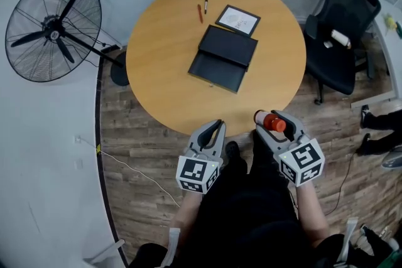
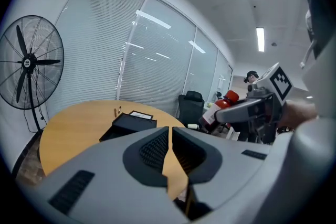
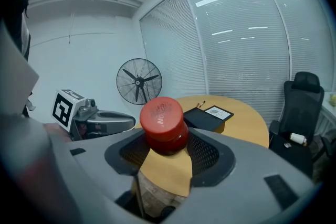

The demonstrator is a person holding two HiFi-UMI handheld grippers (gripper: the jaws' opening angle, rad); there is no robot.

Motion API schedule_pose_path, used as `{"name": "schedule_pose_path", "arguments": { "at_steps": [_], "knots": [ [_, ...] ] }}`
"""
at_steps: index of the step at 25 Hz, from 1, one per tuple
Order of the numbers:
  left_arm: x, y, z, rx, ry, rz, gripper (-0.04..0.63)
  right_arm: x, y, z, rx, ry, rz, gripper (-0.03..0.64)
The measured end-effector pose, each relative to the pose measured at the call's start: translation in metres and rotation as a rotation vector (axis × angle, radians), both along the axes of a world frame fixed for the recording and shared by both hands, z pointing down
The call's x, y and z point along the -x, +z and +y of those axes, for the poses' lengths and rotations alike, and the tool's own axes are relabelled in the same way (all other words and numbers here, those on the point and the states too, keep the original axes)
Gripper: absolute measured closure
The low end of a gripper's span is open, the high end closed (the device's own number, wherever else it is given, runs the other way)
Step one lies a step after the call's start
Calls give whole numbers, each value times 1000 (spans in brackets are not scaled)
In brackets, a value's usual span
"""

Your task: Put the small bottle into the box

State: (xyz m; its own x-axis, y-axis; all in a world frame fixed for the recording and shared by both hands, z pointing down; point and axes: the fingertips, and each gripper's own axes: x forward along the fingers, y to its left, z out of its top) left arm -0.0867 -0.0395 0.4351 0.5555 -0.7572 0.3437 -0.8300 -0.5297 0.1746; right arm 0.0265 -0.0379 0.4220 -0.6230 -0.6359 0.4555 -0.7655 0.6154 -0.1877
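Round wooden table (image 1: 163, 41) with open black box (image 1: 227, 47), card (image 1: 238, 20), two pens (image 1: 200, 12).

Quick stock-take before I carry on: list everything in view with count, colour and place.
table: 1, light wood, round, ahead of the person
box: 1, black, open, near the table's middle
pens: 2, one orange, one dark, on the table beyond the box
framed sheet: 1, white with dark border, on the table right of the pens
fan: 1, black, on the floor left of the table
office chair: 1, black, right of the table
small bottle: 1, red cap, between the right gripper's jaws
left gripper: 1, grey, jaws together, empty
right gripper: 1, grey, clamped on the small bottle
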Motion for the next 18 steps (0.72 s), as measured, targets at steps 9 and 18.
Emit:
{"name": "schedule_pose_path", "arguments": {
  "at_steps": [9,18],
  "knots": [
    [1,-6,-27,-16,-65,-9,577,8,-3,-40,-15,-91,-1,388],
    [10,-15,-68,-21,-213,-15,577,25,-8,-100,-28,-247,5,388]
  ]
}}
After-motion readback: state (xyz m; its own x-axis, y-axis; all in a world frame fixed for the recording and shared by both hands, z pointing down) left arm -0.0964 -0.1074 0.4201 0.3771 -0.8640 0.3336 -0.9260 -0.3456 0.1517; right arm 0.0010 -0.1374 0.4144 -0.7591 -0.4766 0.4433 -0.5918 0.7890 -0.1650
